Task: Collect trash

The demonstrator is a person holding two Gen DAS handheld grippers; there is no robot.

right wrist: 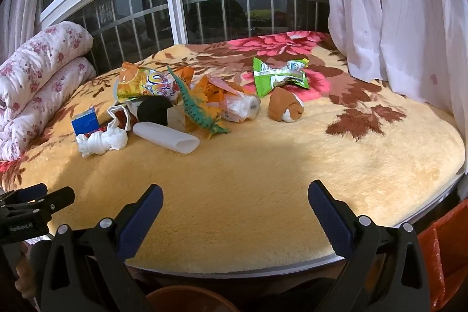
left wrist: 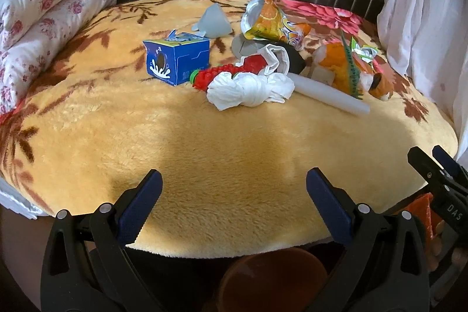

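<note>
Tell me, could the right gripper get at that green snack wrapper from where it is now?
Probably yes. The right gripper is open and empty, and the green snack wrapper lies apart from the heap, with only bare blanket between them. It would have to reach well forward.

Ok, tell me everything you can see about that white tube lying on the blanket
The white tube is a smooth, matte, plastic-looking cylinder lying on its side on the yellow plush blanket. Its near end is open and looks hollow, slightly flattened into an oval. Its far end runs up to a black object, and a knotted white plastic bag lies beside that end. A green toy dinosaur stands close behind it. Neither gripper touches it.
</note>
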